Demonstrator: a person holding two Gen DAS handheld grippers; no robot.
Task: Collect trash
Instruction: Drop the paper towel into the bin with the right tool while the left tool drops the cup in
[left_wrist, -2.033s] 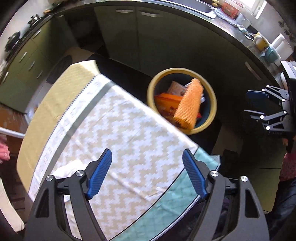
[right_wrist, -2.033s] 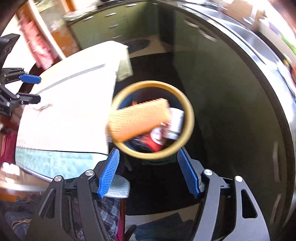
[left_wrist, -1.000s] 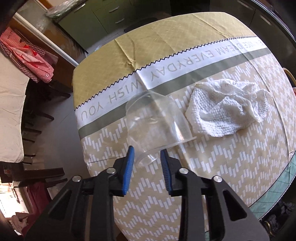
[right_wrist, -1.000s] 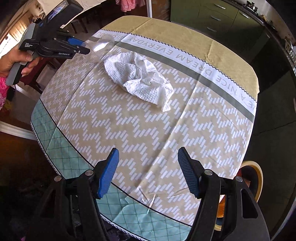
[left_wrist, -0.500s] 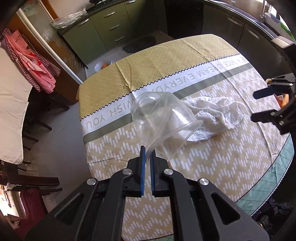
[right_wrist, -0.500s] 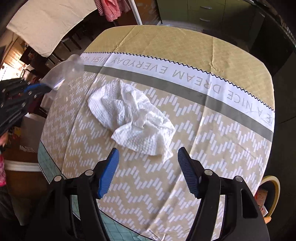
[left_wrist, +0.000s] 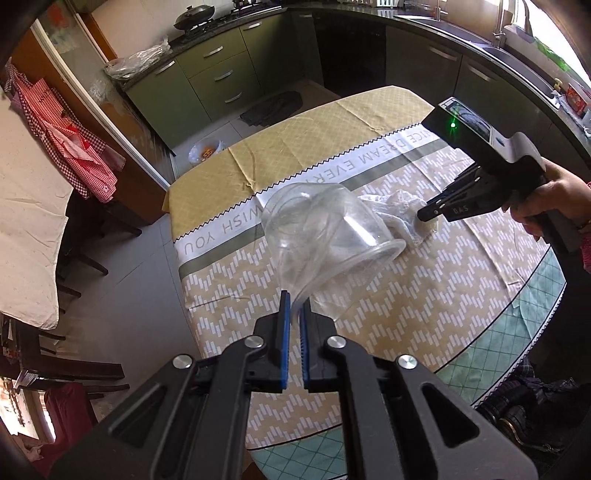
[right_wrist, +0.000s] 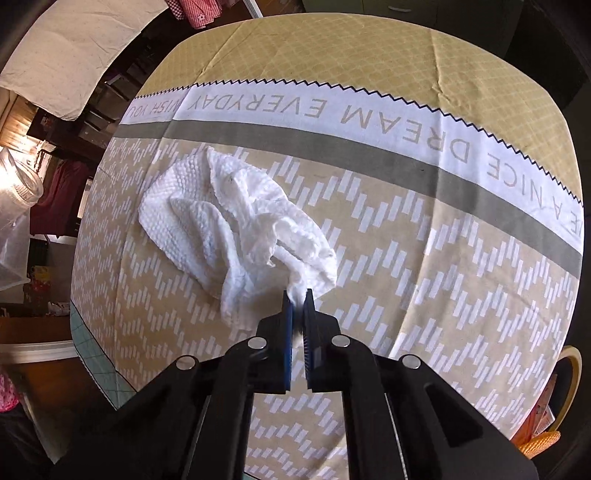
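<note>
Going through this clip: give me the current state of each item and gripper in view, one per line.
Clear plastic cup: pinched at its rim, lifted off the table, tilted.
Crumpled paper towel: lying on the tablecloth, one edge pinched.
Left gripper: fingers shut on the cup.
Right gripper: fingers shut on the towel's edge.
Yellow-rimmed bin: beside the table, open, holding trash.

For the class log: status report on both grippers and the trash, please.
Left gripper shut on clear plastic cup, lifted off table. Right gripper shut on crumpled paper towel, towel on tablecloth. Nothing in the way.

Home kitchen: green cabinets (left_wrist: 218, 74), stovetop pan (left_wrist: 194, 16), sink (left_wrist: 498, 40).
</note>
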